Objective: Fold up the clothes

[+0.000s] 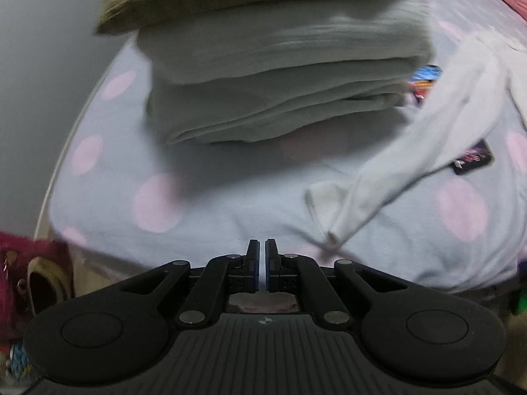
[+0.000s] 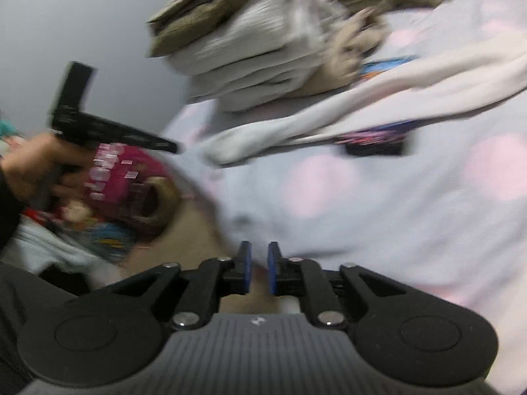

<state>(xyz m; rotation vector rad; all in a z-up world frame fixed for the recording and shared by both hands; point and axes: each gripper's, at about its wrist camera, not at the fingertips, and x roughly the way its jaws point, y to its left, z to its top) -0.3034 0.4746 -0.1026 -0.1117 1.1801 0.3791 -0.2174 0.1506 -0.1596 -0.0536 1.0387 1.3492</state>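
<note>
**Reaching for the white garment**

Our left gripper (image 1: 262, 265) is pinched closed and empty; our right gripper (image 2: 259, 268) stands narrowly parted, holding nothing. The white garment (image 1: 411, 151) sprawls right of the folded stack (image 1: 280, 92). We should pinch its near sleeve end cleanly.

A pink furry slipper (image 2: 131, 181), blurred, perhaps lies beside the spotted bedsheet (image 2: 378, 230).

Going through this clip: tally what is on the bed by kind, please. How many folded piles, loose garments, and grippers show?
Folded piles: 1, the stack, grey layers with an olive piece on top
Loose garments: 1, the white top, sleeve stretched out on the spotted sheet
Grippers: 2, left gripper and right gripper
Total: 4
</note>
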